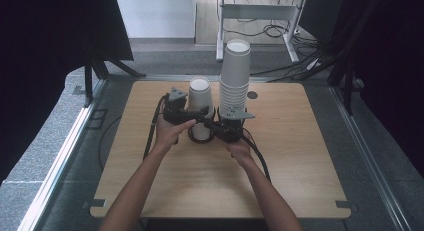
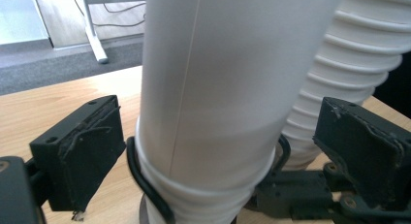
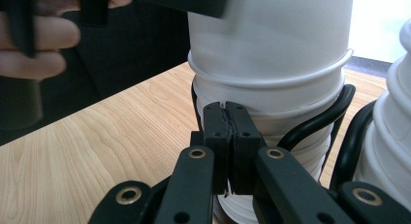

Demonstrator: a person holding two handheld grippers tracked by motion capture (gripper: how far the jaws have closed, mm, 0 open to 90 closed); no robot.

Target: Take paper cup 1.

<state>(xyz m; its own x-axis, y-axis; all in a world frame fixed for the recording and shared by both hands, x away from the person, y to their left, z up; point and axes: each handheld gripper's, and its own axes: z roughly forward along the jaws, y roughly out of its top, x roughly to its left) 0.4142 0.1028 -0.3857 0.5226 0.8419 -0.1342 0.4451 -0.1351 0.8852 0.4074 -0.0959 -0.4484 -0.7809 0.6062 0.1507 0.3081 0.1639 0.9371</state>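
I pin the black wire rack with my closed right claw (steadying it on the worktop) so my open left claw can straddle the short cup stack.

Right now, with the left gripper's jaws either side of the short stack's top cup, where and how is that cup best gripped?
Probably mid-wall on the top cup, above its rolled rim and the black wire holder. Approach level from the person's side, as the left gripper sits now, jaws open and clear of the wall. The wall there is smooth, and the tall stack crowds the right.
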